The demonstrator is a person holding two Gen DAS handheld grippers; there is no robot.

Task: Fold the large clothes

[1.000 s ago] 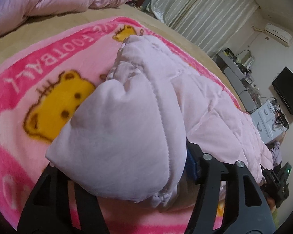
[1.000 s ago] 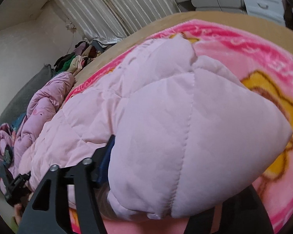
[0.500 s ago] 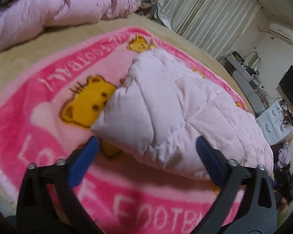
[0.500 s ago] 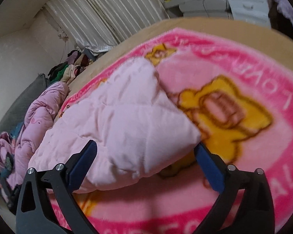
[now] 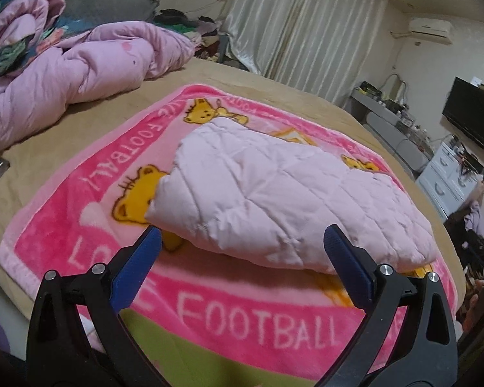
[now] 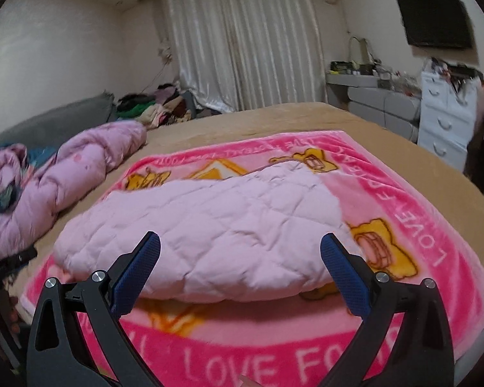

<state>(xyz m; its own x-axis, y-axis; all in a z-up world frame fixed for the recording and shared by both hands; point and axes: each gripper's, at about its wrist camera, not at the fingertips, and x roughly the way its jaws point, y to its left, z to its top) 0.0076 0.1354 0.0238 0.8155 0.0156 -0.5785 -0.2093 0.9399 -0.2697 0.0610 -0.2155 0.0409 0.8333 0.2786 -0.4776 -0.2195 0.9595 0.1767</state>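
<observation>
A pale pink quilted garment (image 5: pixel 274 193) lies folded into a thick pad on the pink teddy-bear blanket (image 5: pixel 90 206). In the left wrist view my left gripper (image 5: pixel 242 235) hangs open above the pad's near edge, its blue pads wide apart with nothing between them. The right wrist view shows the same folded garment (image 6: pixel 209 225) on the blanket (image 6: pixel 435 232), and my right gripper (image 6: pixel 240 242) stands open just short of its near edge, clear of the cloth.
A crumpled pink duvet (image 5: pixel 64 71) lies along the bed's left side. The tan bed cover (image 5: pixel 22 174) surrounds the blanket. White drawers (image 6: pixel 445 119), a wall TV (image 6: pixel 435 19) and a clothes heap (image 6: pixel 158 103) by the curtains stand beyond the bed.
Both grippers let go of the garment's corners, opened wide and drew back and up. The garment dropped flat onto the blanket as a folded pad.
</observation>
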